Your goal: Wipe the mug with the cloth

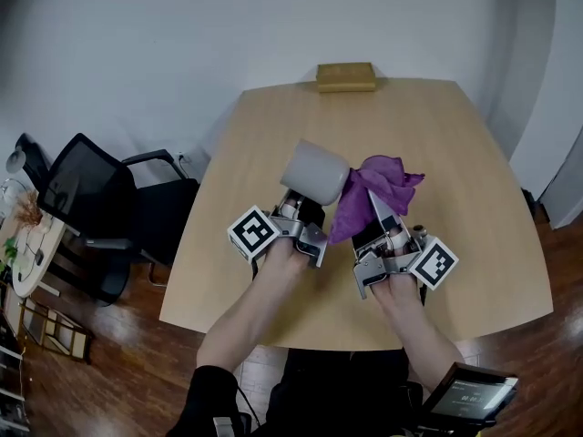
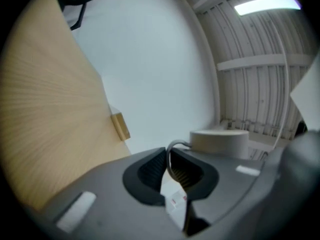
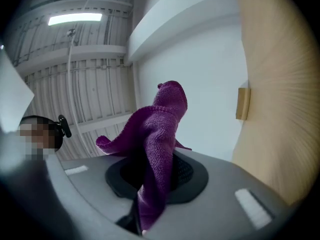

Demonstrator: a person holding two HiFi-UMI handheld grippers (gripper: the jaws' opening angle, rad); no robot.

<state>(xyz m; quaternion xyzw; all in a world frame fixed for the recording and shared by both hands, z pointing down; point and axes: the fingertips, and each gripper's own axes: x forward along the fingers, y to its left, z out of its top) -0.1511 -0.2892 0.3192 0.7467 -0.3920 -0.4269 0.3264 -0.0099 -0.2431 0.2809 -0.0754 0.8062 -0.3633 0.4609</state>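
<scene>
Forearms reach out from the lower edge of the head view, over dark clothing. A dark device with a lit screen sits at the lower right corner. Each hand carries a gripper, and both are raised over the near half of the table.

The left gripper has its jaws drawn narrow onto the thin handle of the mug. In its own view the loop of the handle is pinched between the dark pads. The pale grey mug is held clear of the table, turned on its side in the head view, and no view shows its inside.

The right gripper is clamped on the purple cloth. Its own view shows the cloth bunched between the jaws, rising past them and flopping to one side. The cloth hangs just to the right of the mug. Whether the two touch I cannot tell.

The near table is bare wood. At its far edge a small tan block lies well away from both grippers, and it shows in both gripper views.

Left of the table stands a black chair on the dark wood floor. Beyond it, at the frame's edge, is a small round table with small things on it that are too small to tell.
</scene>
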